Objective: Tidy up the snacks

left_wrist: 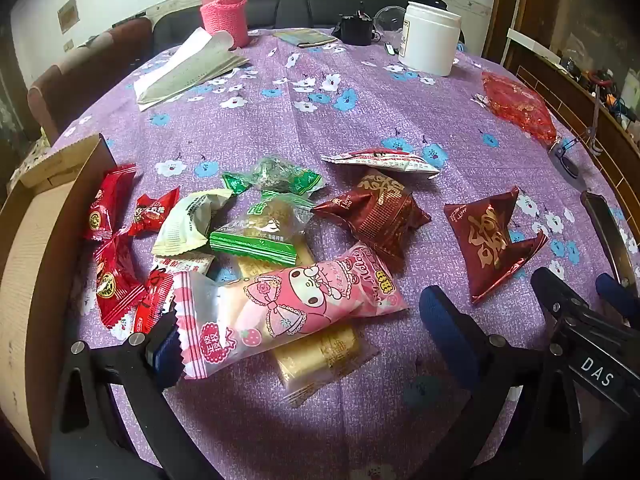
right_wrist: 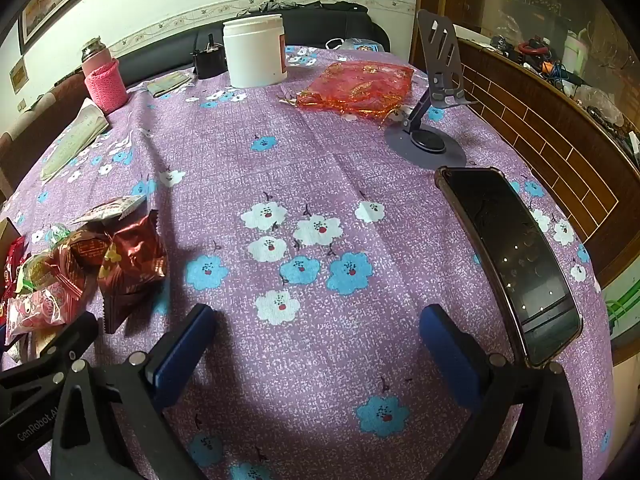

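Note:
A heap of wrapped snacks lies on the purple flowered tablecloth (left_wrist: 280, 120). My left gripper (left_wrist: 304, 332) is open around the pink cartoon packet (left_wrist: 288, 304), which lies on a yellow packet (left_wrist: 320, 356). Behind are a green packet (left_wrist: 264, 224), a dark red pouch (left_wrist: 376, 212), another dark red pouch (left_wrist: 488, 240) to the right, and several red candies (left_wrist: 112, 248) to the left. My right gripper (right_wrist: 316, 336) is open and empty over bare cloth, with the snack heap (right_wrist: 80, 264) to its left. The right gripper (left_wrist: 584, 296) also shows in the left view.
A cardboard box (left_wrist: 36, 240) stands at the left edge. A phone (right_wrist: 508, 256) lies to the right, with a phone stand (right_wrist: 436, 96) and a red mesh bag (right_wrist: 360, 84) behind it. A white jar (right_wrist: 256, 52), pink flask (right_wrist: 104, 80) and papers (left_wrist: 192, 64) stand at the back.

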The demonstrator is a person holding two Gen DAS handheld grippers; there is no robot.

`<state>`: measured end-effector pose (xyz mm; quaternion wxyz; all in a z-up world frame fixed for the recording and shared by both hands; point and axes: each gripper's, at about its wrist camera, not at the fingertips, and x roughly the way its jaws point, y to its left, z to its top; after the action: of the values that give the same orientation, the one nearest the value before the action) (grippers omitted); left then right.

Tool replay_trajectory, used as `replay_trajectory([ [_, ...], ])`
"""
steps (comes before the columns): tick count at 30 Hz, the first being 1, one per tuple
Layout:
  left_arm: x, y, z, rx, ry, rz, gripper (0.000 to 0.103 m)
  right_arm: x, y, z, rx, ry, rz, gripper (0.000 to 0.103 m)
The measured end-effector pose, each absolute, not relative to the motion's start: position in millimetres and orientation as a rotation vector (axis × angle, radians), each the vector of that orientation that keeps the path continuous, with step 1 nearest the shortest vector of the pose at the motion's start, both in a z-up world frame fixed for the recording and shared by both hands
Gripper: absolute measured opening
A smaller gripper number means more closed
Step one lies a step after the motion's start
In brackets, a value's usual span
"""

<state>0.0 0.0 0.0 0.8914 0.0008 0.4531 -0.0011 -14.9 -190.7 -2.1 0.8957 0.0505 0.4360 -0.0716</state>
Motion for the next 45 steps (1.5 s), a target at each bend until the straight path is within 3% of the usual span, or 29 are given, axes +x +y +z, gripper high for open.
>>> replay_trajectory([
  [29, 3, 0, 0, 0.024, 0.972, -0.038, 0.103, -15, -191, -2, 0.105, 0.904, -0.148, 0.103],
  [45, -47, 6, 1, 0.083, 0.971, -0.148, 0.103, -15, -191, -2, 0.100, 0.916, -0.132, 0.103],
])
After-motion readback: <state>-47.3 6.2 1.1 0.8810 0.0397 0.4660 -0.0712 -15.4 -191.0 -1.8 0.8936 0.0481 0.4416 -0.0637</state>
